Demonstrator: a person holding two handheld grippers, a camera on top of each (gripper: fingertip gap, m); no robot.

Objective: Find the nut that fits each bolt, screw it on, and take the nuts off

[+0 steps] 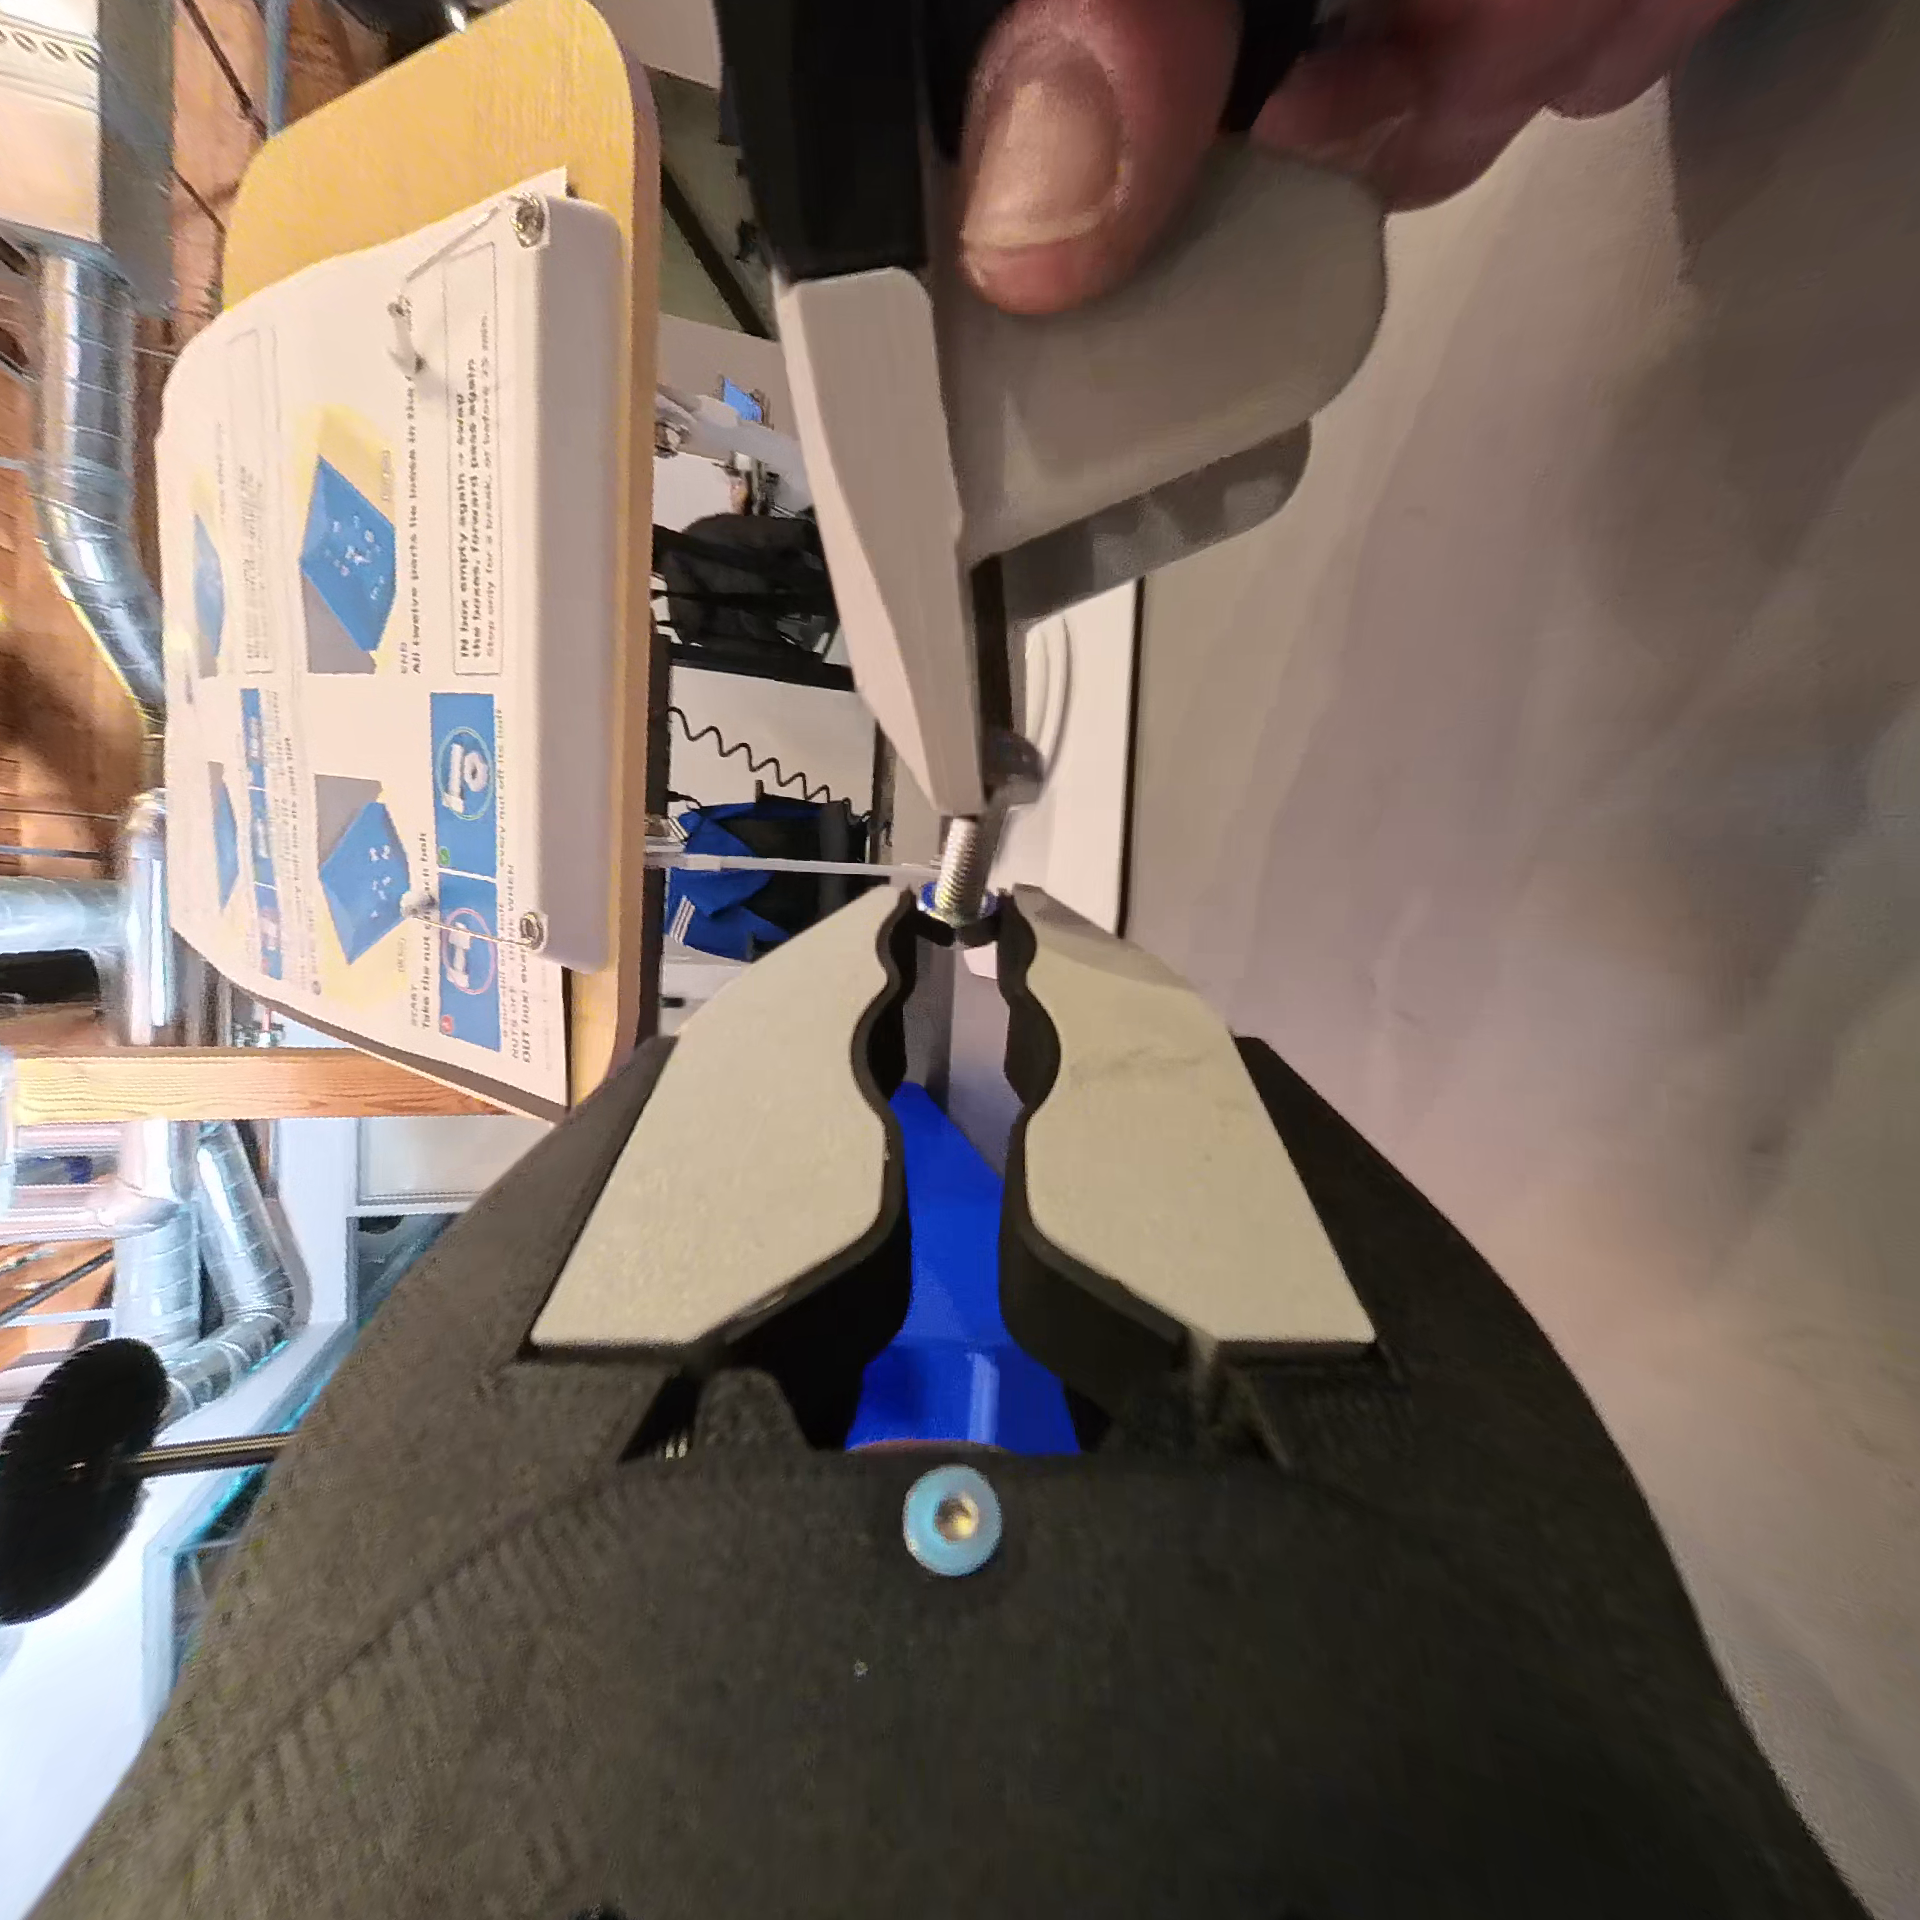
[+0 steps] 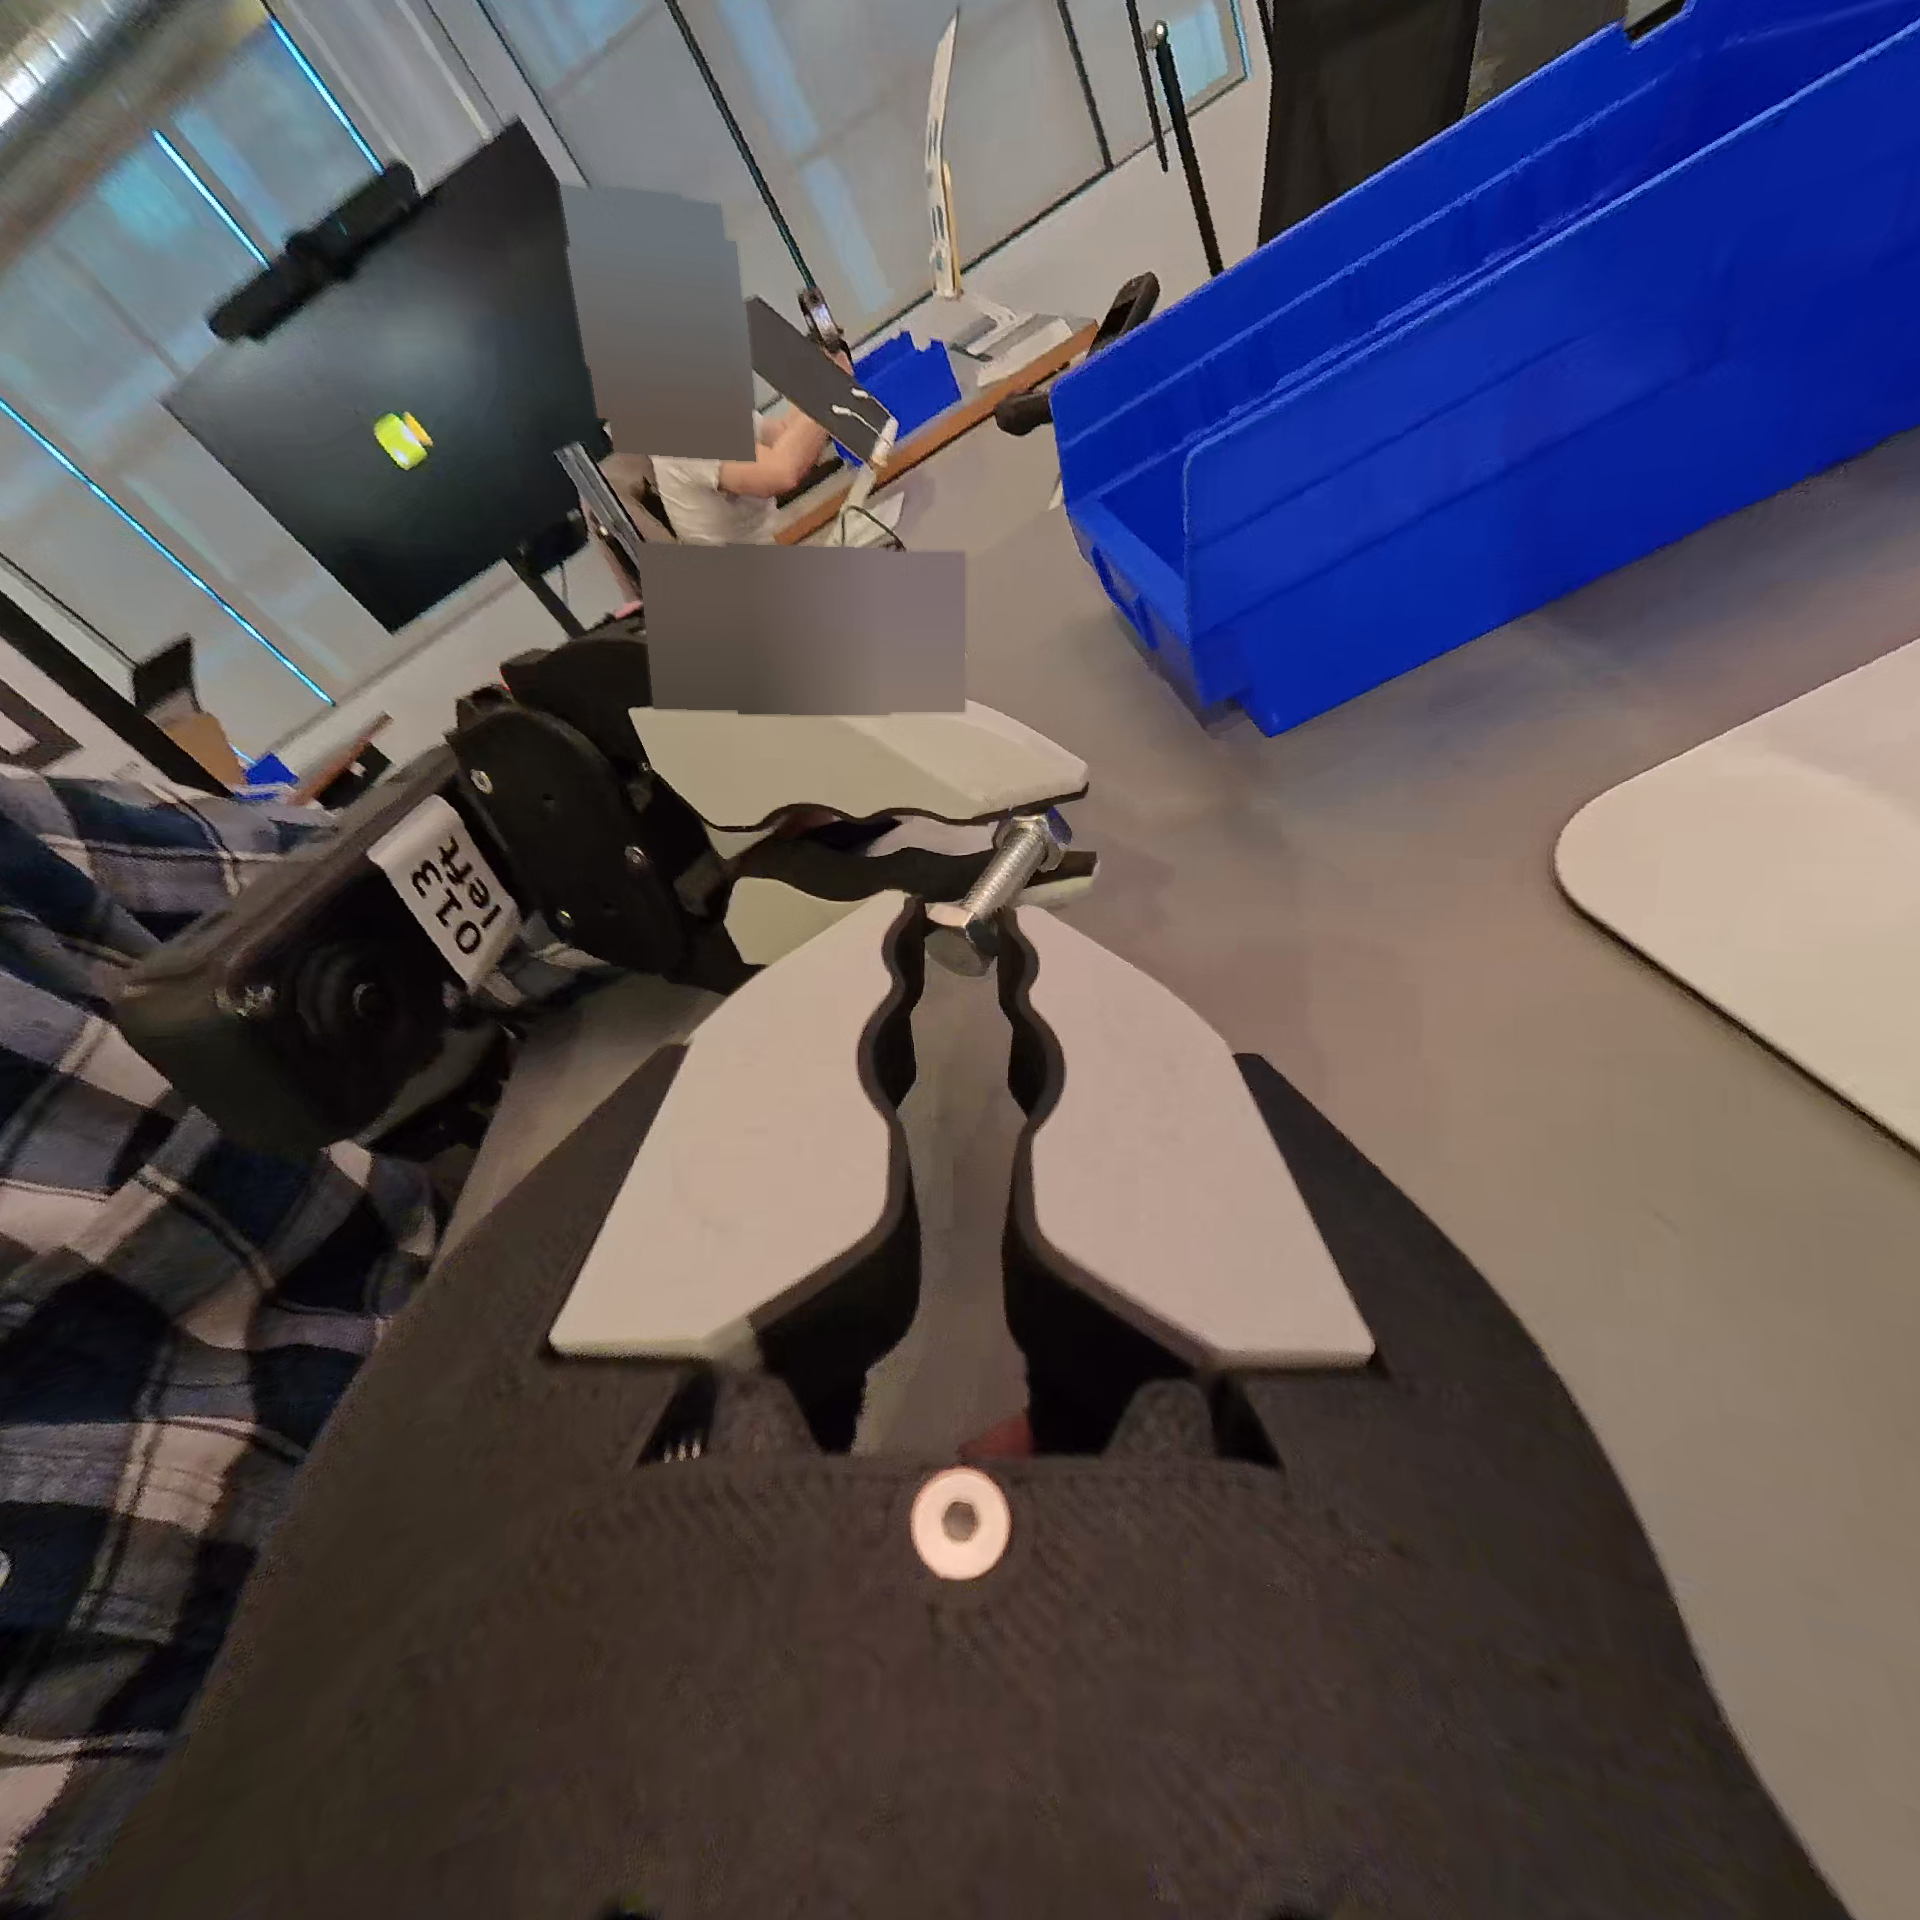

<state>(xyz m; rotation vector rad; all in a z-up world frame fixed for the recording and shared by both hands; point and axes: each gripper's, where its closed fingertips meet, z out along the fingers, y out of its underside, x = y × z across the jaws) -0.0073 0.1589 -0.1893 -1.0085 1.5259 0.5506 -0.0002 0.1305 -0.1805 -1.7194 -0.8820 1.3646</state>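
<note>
My left gripper (image 1: 958,923) is shut on a silver nut (image 1: 954,912) with a blue insert, gripped at its fingertips. A silver bolt (image 1: 961,857) runs from the nut up to its head, which sits in my right gripper (image 1: 992,792) coming down from above. In the right wrist view, my right gripper (image 2: 961,951) is shut on the bolt's hex head. The threaded shaft (image 2: 1003,878) slants up and to the right into the nut (image 2: 1047,831), which is pinched between the flat-lying fingers of the left gripper (image 2: 1060,831). The bolt's end is in the nut, above the grey table (image 2: 1351,1039).
A large blue bin (image 2: 1455,416) stands at the back right. A white mat (image 2: 1766,914) lies at the right. An instruction board (image 1: 395,623) stands past the left gripper. A thumb (image 1: 1049,156) rests on the right gripper. A plaid sleeve (image 2: 156,1143) is at the left. The tips of both grippers are at nearly the same place.
</note>
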